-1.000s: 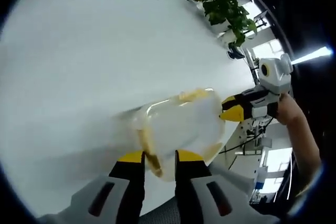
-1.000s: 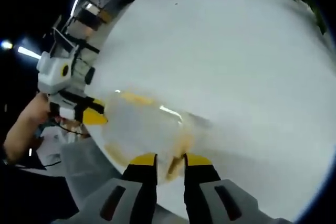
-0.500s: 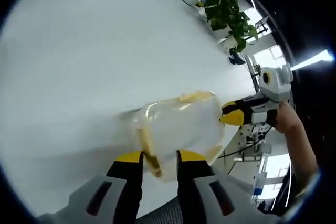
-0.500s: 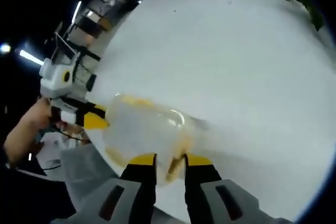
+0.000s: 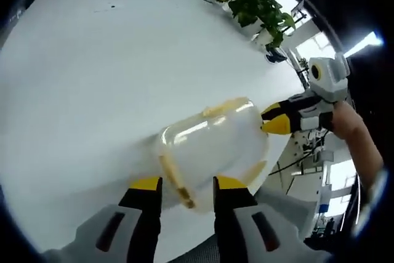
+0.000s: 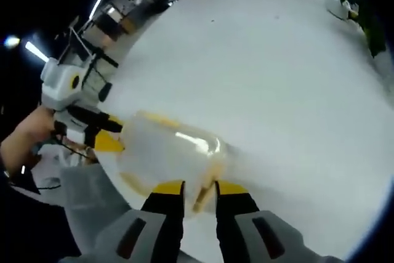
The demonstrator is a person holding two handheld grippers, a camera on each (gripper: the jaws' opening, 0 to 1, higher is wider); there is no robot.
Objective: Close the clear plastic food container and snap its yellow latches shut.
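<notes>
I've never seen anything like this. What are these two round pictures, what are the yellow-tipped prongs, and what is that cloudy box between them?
No robot arm here: a person holds a gripper in each hand, and each carries a fisheye camera looking along its own two fingers. One picture is from the left gripper, the other from the right gripper. Each also shows the opposite gripper across the box. The cloudy box is a clear container with yellow latches, on a white table near its edge. Each gripper's fingers straddle a latch at one end. Potted plants stand at the far side.
</notes>
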